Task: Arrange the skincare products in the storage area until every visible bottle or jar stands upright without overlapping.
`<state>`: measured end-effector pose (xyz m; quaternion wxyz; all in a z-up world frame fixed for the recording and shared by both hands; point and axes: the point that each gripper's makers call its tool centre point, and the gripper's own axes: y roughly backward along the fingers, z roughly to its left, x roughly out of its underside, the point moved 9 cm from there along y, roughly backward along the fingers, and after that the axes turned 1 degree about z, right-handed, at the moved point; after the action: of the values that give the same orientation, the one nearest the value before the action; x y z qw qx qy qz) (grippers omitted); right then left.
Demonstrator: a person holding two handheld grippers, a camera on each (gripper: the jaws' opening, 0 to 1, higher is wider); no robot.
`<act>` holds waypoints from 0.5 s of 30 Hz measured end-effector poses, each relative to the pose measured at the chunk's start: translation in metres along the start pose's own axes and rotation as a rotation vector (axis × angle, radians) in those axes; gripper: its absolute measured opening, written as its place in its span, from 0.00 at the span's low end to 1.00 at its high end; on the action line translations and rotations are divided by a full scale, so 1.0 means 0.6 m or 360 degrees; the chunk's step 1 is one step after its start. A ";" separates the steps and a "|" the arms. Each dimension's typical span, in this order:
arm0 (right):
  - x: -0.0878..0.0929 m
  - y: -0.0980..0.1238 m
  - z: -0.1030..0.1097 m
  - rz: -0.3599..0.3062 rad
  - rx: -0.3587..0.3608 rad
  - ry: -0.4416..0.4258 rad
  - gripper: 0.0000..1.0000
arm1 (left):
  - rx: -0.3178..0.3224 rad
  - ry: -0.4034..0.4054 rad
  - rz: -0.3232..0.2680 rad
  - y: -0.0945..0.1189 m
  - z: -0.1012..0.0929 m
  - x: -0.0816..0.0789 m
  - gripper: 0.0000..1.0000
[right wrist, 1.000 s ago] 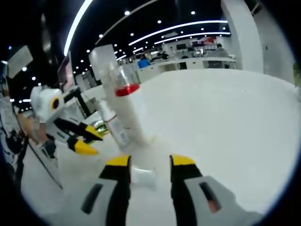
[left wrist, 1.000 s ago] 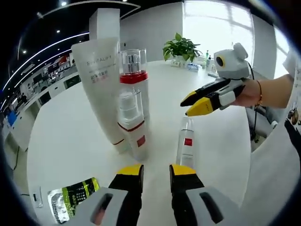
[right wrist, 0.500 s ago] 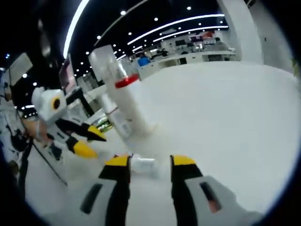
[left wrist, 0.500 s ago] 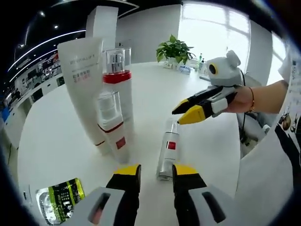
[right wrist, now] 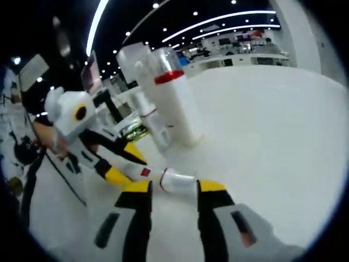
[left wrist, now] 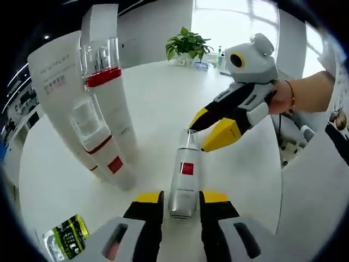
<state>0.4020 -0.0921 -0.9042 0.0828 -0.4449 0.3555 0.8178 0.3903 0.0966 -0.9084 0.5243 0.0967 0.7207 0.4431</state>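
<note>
A small clear bottle (left wrist: pixel 184 173) with a red label stands on the white table, its base between the jaws of my left gripper (left wrist: pixel 181 197), which is open. My right gripper (left wrist: pixel 210 131) comes in from the right, open, with its yellow fingertips on either side of the bottle's cap. In the right gripper view the same bottle (right wrist: pixel 158 177) points its cap between the jaws of my right gripper (right wrist: pixel 174 187), and the left gripper (right wrist: pixel 128 166) reaches it from the left. A tall white tube (left wrist: pixel 54 93), a red-banded bottle (left wrist: pixel 106 93) and a shorter clear-capped bottle (left wrist: pixel 95 139) stand upright together on the left.
A green and black packet (left wrist: pixel 65 240) lies at the near left of the round white table (left wrist: pixel 158 93). A potted plant (left wrist: pixel 188 42) stands at the far edge. A person's hand (left wrist: pixel 283 95) holds the right gripper. The table's edge curves close on the right.
My left gripper has moved in until the small bottle sits between its jaws. The right gripper has come down to the bottle's cap. The tall products have not moved.
</note>
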 end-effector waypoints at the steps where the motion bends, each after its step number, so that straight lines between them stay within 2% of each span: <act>1: 0.001 0.000 0.001 0.0004 -0.0005 -0.0002 0.27 | 0.0000 0.0001 0.0002 0.000 0.001 0.001 0.25; 5: 0.004 0.000 0.004 0.0022 -0.0055 -0.0011 0.26 | 0.0024 0.0016 0.0000 0.007 0.003 0.009 0.24; 8: 0.004 0.001 0.006 0.0030 -0.0085 0.0018 0.25 | 0.0063 -0.0114 0.0013 0.013 0.000 0.017 0.21; 10: 0.004 0.000 0.006 0.0040 -0.0093 0.0046 0.26 | 0.0141 -0.0197 0.0021 0.015 -0.003 0.021 0.21; 13: 0.005 -0.004 0.008 0.0072 -0.0086 0.0145 0.28 | 0.0158 -0.0238 0.0028 0.020 -0.002 0.024 0.21; 15: 0.008 -0.008 0.016 0.0107 -0.0144 0.0214 0.30 | 0.0171 -0.0264 0.0034 0.021 -0.001 0.026 0.20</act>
<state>0.3948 -0.0832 -0.9070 0.0111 -0.4900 0.3377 0.8036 0.3792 0.1132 -0.9092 0.5714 0.1686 0.6965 0.3999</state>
